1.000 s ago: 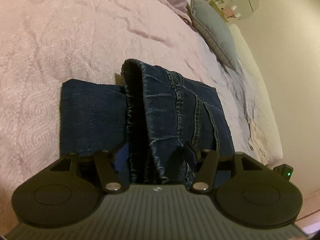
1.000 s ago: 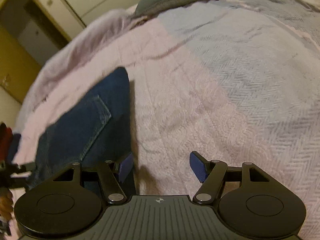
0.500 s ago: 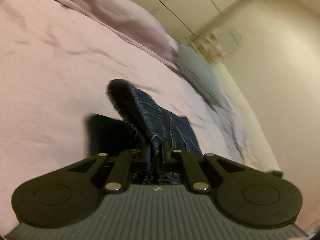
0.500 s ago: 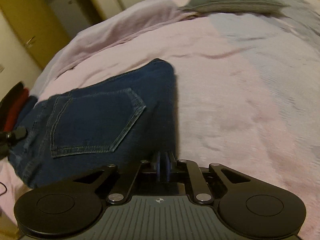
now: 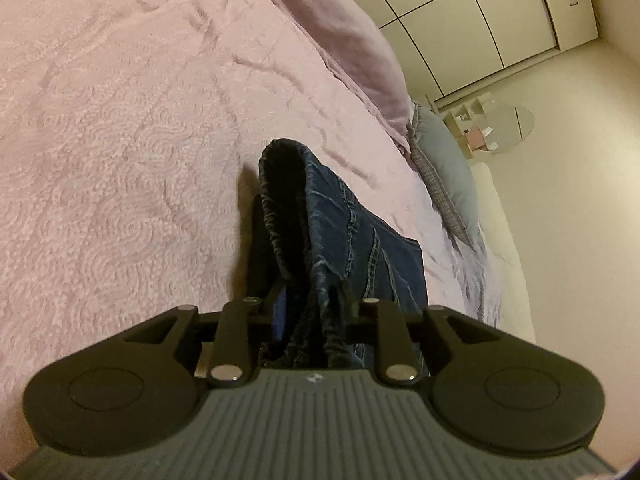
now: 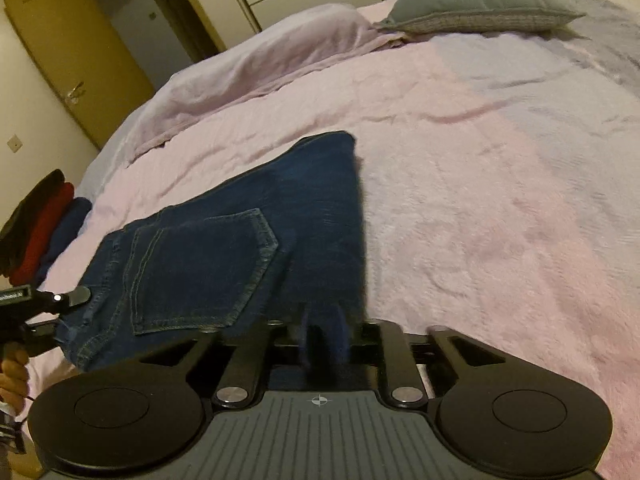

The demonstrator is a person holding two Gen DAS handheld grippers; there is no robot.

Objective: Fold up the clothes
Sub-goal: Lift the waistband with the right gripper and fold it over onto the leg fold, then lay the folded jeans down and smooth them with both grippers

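A pink bedspread fills both views, with a grey pillow at 12 o'clock in the right wrist view and a lilac duvet bunched at 1 o'clock in the left wrist view. A small stack of folded clothes sits at 9 o'clock at the bed's edge.

The jeans lie partly folded in the middle of the bed, back pocket facing up. A second ago both grippers stood wide over the denim; half a second ago both had pinched down on it. Now the jaws of both are opening again.

The left gripper has a thick bunch of the waistband end between its fingers, raised off the bed so the fabric forms an open loop at 12 o'clock from the jaws. The denim fills the gap, so it looks held despite the jaws easing.

The right gripper has a narrow fold of the jeans' edge between its blue pads. This view is blurred there, but the cloth seems clamped.

A hand at 8 o'clock in the right wrist view carries the left gripper at the jeans' far end.

Judged from this, both ends are gripped and lifted, ready for the next fold across.
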